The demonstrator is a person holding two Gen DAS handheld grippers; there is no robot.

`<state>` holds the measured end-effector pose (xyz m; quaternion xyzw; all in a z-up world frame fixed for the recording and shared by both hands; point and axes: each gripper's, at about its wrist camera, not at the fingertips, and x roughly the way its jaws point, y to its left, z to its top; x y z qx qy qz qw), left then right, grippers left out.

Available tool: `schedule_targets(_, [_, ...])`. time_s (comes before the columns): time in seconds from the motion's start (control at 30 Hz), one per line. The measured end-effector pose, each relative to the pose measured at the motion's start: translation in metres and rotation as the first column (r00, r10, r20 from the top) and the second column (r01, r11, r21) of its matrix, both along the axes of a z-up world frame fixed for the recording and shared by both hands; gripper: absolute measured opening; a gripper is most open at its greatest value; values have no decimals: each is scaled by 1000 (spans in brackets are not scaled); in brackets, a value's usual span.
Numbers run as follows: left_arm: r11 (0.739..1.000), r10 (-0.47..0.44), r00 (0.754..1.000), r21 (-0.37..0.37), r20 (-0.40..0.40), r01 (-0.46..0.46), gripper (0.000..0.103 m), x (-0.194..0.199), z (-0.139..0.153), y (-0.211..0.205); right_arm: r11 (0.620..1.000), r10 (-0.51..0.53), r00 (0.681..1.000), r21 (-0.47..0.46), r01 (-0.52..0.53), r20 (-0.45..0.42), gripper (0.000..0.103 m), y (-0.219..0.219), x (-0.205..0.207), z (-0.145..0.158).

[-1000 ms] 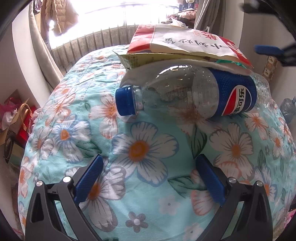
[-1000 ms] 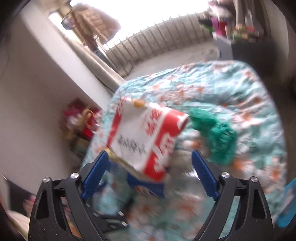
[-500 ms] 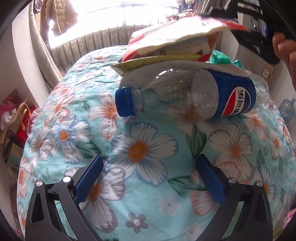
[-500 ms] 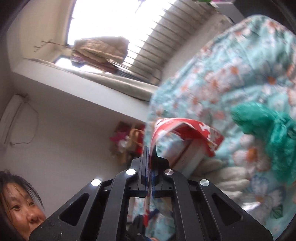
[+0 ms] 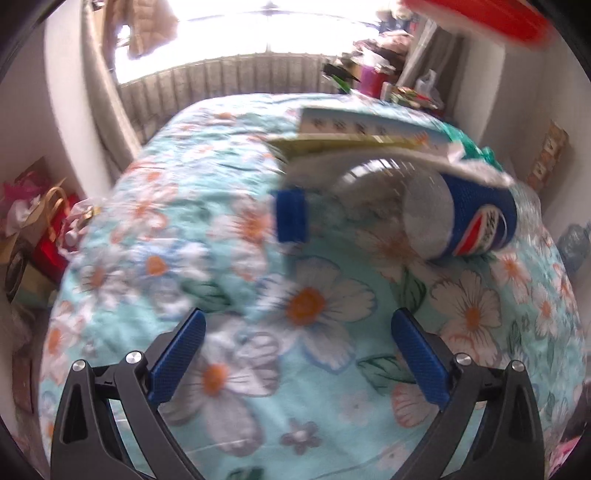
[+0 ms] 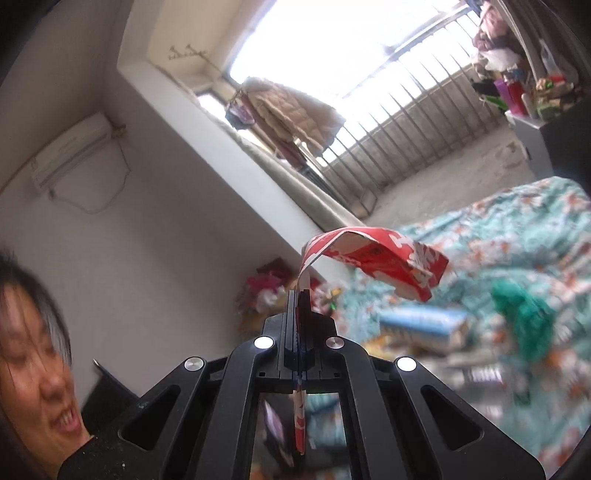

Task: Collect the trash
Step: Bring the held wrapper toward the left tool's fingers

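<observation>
My right gripper (image 6: 300, 295) is shut on the edge of a red and white snack bag (image 6: 384, 254), which hangs in the air above the bed; the same bag (image 5: 491, 14) shows at the top right of the left wrist view. An empty clear cola bottle (image 5: 413, 214) with a blue cap and blue label lies on the floral bedspread (image 5: 258, 295). Flat paper wrappers (image 5: 369, 136) rest on top of the bottle. A green plastic bag (image 6: 524, 314) lies beside them. My left gripper (image 5: 295, 354) stands open over the bedspread, short of the bottle, with nothing between its fingers.
A person's face is at the lower left of the right wrist view. Gift bags and clutter (image 5: 29, 229) stand on the floor left of the bed. A radiator (image 5: 221, 85) runs under the window, and a crowded shelf (image 5: 388, 81) stands at the back right.
My right gripper shut on the red and white bag and lifted it off the pile, up and away from the bed. The bottle and the wrappers on it stayed. The left gripper barely moved.
</observation>
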<state>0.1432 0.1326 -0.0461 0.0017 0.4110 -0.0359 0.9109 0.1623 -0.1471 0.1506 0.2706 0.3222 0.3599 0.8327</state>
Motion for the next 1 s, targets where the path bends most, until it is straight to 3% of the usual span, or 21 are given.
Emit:
schedule_targets(0.13, [996,87,989,-20,117,-85,99,-12,30,33,989,20,999,-147,-26,-42,0,6,-70,-20])
schedule_targets(0.2, [996,85,984,-46,158,-78,98,-19,46,45,986,22,992,-161,-42,-125,0,12,-89,-40])
schedule_targets(0.33, [993,28,972,-116,232,-1,98,-33,77,56,996,85,958,-15,-93,-274,0,12,-117,-64])
schedule_targets(0.43, [978,-46,965,-185,258,96,97,-43,90,50,988,142,902,110,-105,-408,0,10,-115,-93])
schedule_targets(0.6, [922,-134,968,-330,214,201,87,-43,86,29,984,94,797,178,17,-597,0,-8,-81,-154])
schedule_targets(0.67, [904,-163,966,-362,199,227,81,-42,82,21,977,69,779,200,74,-624,0,-18,-72,-173])
schedule_targets(0.77, [872,-242,956,-394,166,289,74,-39,70,2,987,-19,784,116,115,-620,0,-27,-55,-185])
schedule_targets(0.9, [874,-293,953,-380,80,301,61,-29,43,-21,992,-111,797,-21,123,-594,3,-23,-36,-196])
schedule_targets(1.0, [888,-305,952,-359,8,287,52,-21,21,-36,979,-199,796,-155,133,-572,14,-17,-24,-212])
